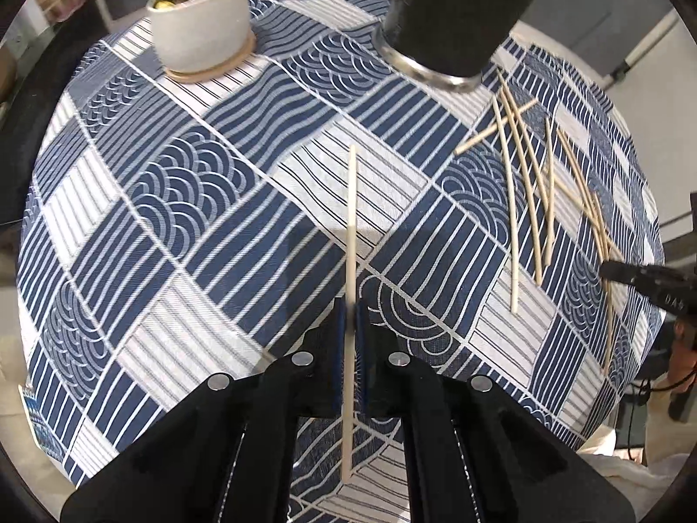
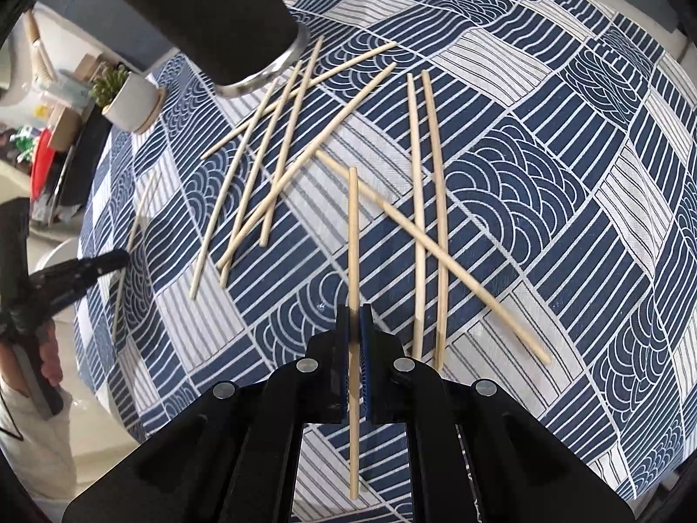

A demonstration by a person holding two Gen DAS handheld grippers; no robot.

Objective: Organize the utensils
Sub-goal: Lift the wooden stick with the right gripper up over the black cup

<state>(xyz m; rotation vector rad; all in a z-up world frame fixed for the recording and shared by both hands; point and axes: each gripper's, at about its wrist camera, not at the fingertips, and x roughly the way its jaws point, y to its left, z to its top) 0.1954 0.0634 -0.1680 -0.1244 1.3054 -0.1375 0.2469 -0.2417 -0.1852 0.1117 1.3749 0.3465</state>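
My left gripper (image 1: 350,318) is shut on a pale wooden chopstick (image 1: 351,218) that points forward, held above the cloth. My right gripper (image 2: 353,318) is shut on another chopstick (image 2: 353,235), also lifted above the table. Several loose chopsticks (image 2: 279,148) lie scattered on the blue and white patterned tablecloth (image 2: 544,174); they show at the right in the left wrist view (image 1: 540,183). A black utensil holder with a metal rim (image 1: 457,17) stands at the far side of the pile, also seen in the right wrist view (image 2: 226,22). The left gripper shows at the left edge of the right wrist view (image 2: 78,270).
A white pot with a green plant (image 1: 200,22) stands on a coaster at the far left of the table, also in the right wrist view (image 2: 128,102). The rounded table edge (image 2: 100,370) drops off at the left. Clutter and shelves lie beyond it.
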